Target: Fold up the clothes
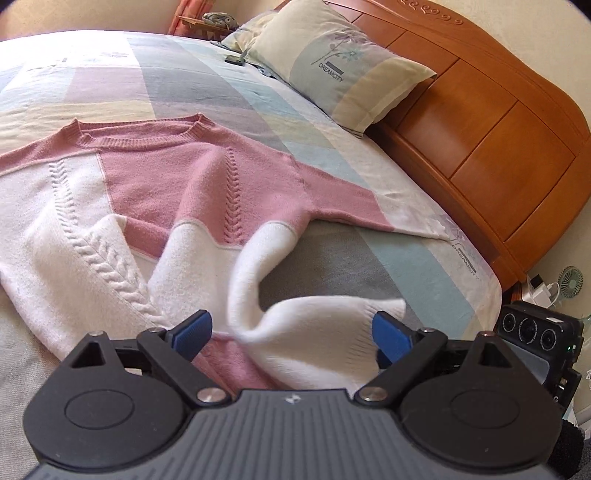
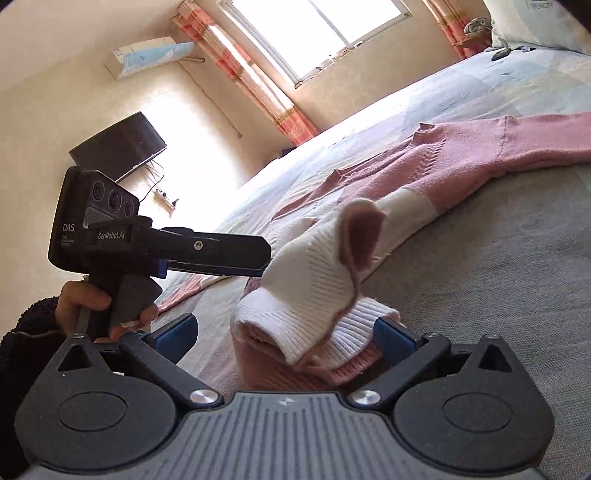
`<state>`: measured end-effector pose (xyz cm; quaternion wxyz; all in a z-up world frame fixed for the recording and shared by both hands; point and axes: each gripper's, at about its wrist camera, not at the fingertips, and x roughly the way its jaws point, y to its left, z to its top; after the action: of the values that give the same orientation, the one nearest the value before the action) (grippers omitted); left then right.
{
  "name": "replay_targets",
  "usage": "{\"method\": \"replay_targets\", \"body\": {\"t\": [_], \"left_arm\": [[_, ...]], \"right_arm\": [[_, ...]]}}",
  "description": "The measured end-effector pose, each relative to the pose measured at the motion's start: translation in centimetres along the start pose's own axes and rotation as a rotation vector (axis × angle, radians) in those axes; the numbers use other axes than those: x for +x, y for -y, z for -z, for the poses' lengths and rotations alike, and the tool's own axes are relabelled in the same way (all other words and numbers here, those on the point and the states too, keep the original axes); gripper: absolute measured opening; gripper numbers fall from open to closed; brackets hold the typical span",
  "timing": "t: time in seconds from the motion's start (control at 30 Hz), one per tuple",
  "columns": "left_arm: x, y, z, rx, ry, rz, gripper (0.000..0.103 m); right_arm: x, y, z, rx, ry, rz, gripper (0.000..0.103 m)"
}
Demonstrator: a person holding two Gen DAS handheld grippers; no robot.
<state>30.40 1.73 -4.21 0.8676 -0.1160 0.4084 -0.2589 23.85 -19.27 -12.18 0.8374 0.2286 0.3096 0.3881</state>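
Both grippers, left gripper (image 1: 291,334) and right gripper (image 2: 286,336), are spread wide, grasping nothing; your sweater (image 1: 177,184) hem, bunched at bottom center, could slip and unroll.

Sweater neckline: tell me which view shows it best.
The left wrist view. There the sweater's ribbed neckline lies fully visible across the bedspread. The right wrist view shows the neckline only edge-on and far off, past the bunched sleeve cuff.

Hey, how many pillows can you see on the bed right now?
2. One large pillow leans against the wooden headboard. A second pillow lies behind it, mostly hidden, with only a corner showing. Others could be concealed behind these.
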Motion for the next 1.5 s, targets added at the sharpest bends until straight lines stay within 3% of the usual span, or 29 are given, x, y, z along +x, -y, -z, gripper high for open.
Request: {"method": "replay_targets", "body": {"t": [0.1, 0.2, 0.6, 0.7, 0.77, 0.83, 0.87, 0.93, 0.97, 1.27, 1.5], "left_arm": [[0.1, -1.5, -0.4, -0.042, 0.057, -0.048, 0.094], [1.2, -2.5, 0.0, -0.068, 0.076, -0.027, 0.094], [0.7, -4.0, 1.8, -0.054, 0.12, 0.029, 0.094], [0.2, -4.0, 2.2, -0.054, 0.125, 0.029, 0.094], [0.0, -3.7, 2.5, -0.027, 0.128, 0.013, 0.094], [-0.3, -3.1, 3.0, 0.032, 0.132, -0.02, 0.094], [-0.4, -2.8, 3.1, 0.05, 0.133, -0.031, 0.094], [-0.7, -2.5, 3.4, 0.063, 0.138, -0.039, 0.094], [-0.8, -2.4, 3.5, 0.063, 0.141, -0.04, 0.094], [-2.4, -2.5, 4.0, 0.036, 0.163, -0.031, 0.094], [-3.0, -2.7, 4.3, 0.025, 0.164, -0.035, 0.094]], "right_arm": [[1.2, 0.1, -0.1, 0.036, -0.028, -0.075, 0.103], [1.8, 0.5, 0.5, 0.095, -0.032, -0.127, 0.103], [-0.1, 3.5, -1.3, 0.252, 0.146, -0.118, 0.103], [0.3, 4.0, -2.0, 0.294, 0.148, -0.082, 0.102], [0.8, 4.0, -2.2, 0.297, 0.14, -0.05, 0.091], [1.3, 3.9, -2.3, 0.28, 0.111, 0.005, 0.064], [1.5, 3.8, -2.2, 0.26, 0.101, 0.029, 0.057], [1.7, 3.5, -2.0, 0.222, 0.081, 0.082, 0.022], [1.5, 3.2, -1.8, 0.208, 0.075, 0.114, 0.012], [-4.6, -0.7, -2.8, 0.059, 0.2, 0.253, 0.009], [-10.2, -2.7, -2.6, -0.016, 0.274, 0.437, 0.009]]}}
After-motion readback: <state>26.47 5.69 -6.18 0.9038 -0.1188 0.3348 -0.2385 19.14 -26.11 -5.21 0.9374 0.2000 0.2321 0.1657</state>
